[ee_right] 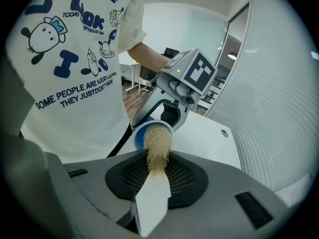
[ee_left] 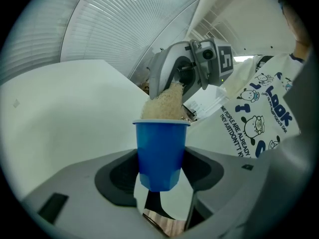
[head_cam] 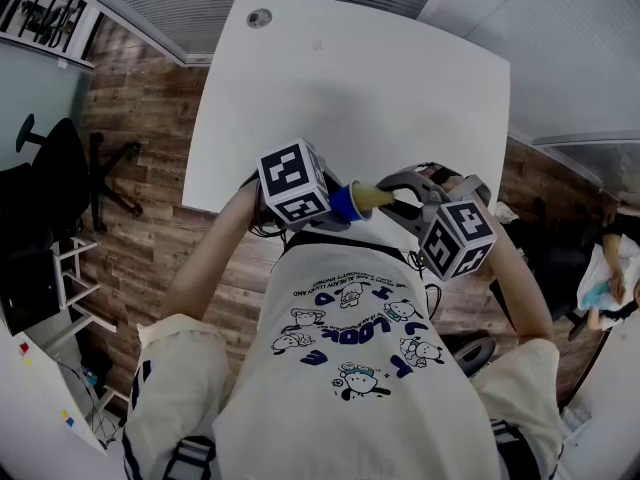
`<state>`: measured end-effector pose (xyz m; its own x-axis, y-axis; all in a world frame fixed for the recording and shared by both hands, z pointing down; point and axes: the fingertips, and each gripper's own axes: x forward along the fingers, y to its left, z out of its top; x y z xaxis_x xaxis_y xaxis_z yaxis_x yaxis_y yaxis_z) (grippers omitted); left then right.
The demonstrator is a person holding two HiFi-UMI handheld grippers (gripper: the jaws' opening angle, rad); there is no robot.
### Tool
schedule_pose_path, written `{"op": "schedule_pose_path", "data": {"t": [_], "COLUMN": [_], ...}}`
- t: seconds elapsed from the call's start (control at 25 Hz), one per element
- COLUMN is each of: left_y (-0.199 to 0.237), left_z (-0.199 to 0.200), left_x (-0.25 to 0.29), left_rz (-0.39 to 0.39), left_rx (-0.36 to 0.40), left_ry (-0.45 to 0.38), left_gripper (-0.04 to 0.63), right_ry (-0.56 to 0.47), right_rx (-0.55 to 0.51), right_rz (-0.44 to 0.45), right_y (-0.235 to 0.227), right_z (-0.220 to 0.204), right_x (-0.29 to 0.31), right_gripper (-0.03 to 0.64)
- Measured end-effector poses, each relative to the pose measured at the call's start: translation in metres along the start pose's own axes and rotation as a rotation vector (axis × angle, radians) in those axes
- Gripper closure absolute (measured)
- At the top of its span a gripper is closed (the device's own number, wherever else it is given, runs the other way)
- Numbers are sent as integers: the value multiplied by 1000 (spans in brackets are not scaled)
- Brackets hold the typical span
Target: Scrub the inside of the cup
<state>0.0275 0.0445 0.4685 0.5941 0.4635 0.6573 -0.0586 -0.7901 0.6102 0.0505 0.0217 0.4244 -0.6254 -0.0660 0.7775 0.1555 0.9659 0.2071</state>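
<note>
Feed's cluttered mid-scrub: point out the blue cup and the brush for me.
blue cup (ee_left: pixel 160 153), left gripper view, on its outer wall.
brush (ee_right: pixel 157 146), right gripper view, on its bristle head.

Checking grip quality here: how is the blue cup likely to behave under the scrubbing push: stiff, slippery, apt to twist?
The cup looks thin-rimmed and plastic, so it is probably light and slightly squeezable. Its smooth, tapered side is clamped in the left gripper, so it may slip or pivot as the brush presses in.
</note>
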Motion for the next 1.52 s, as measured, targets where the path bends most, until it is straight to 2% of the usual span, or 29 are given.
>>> {"op": "schedule_pose_path", "data": {"t": [0.2, 0.36, 0.56, 0.84, 1.04, 1.16, 1.28, 1.4, 1.52], "left_y": [3, 12, 21, 40, 53, 59, 59, 62, 69], "left_z": [-5, -4, -2, 16, 32, 40, 55, 70, 75], "left_x": [-5, -9, -18, -44, -64, -72, -84, -102, -110], "left_rz": [9, 61, 118, 280, 413, 485, 534, 639, 738], "left_rx": [-22, -31, -67, -64, -39, -24, -13, -2, 3], "left_ry": [-8, -18, -65, -150, -216, -259, -340, -413, -451], "left_gripper": [301, 301, 301, 301, 301, 301, 301, 299, 299], "right_ry": [-16, -23, -86, -242, -289, -321, -361, -371, -351], "right_rx": [44, 74, 200, 466, 599, 674, 749, 802, 841], "right_rz": [-44, -96, -188, -441, -610, -679, -725, -765, -823], "right_y": [-10, -21, -39, -94, -116, -122, -126, -129, -131], "right_z": [-3, -10, -11, -15, -25, -33, -37, -41, -49], "right_x": [-10, -18, -32, -63, -76, -78, -83, -85, -83], "right_gripper": [522, 522, 522, 522, 522, 522, 522, 522, 522]}}
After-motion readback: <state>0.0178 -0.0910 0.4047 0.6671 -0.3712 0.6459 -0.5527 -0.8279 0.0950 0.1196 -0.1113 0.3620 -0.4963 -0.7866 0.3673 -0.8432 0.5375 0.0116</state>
